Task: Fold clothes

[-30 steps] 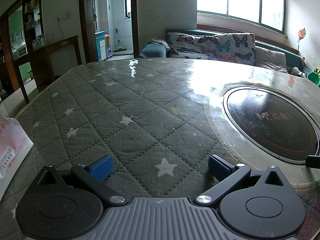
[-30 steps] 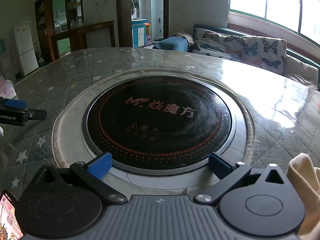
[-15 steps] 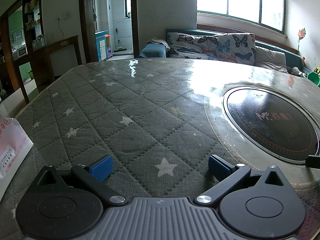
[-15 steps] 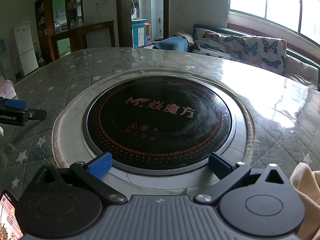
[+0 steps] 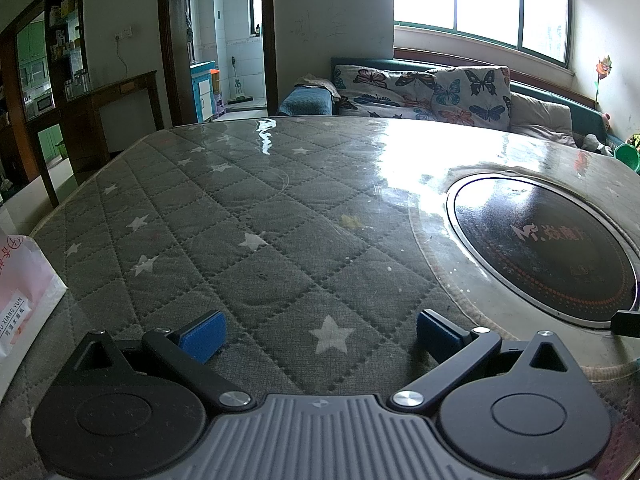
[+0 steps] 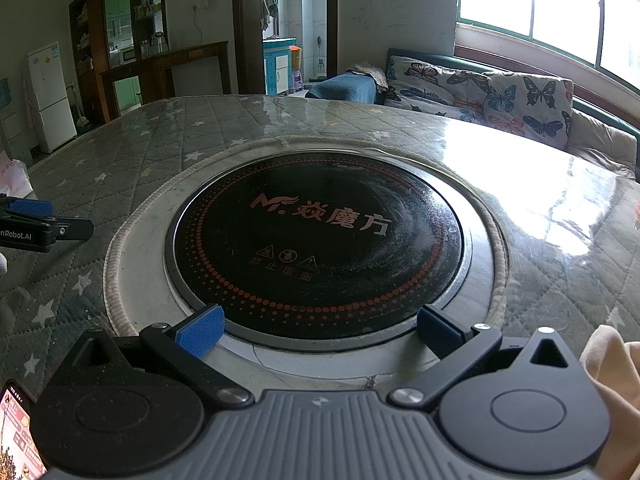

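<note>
My left gripper (image 5: pixel 318 330): level over the quilted table cover (image 5: pixel 240 216), spread wide, empty.
My right gripper (image 6: pixel 318 330): spread wide, empty, facing the induction cooktop (image 6: pixel 320 240).
Cream garment (image 6: pixel 612 380): beside my right gripper.
Change: none.

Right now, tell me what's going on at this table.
Nothing is being handled yet. The left gripper and right gripper both hover open and empty over the quilted table, the right one above the round cooktop. A cream garment lies at the right gripper's side, untouched. Folding hasn't started.
</note>
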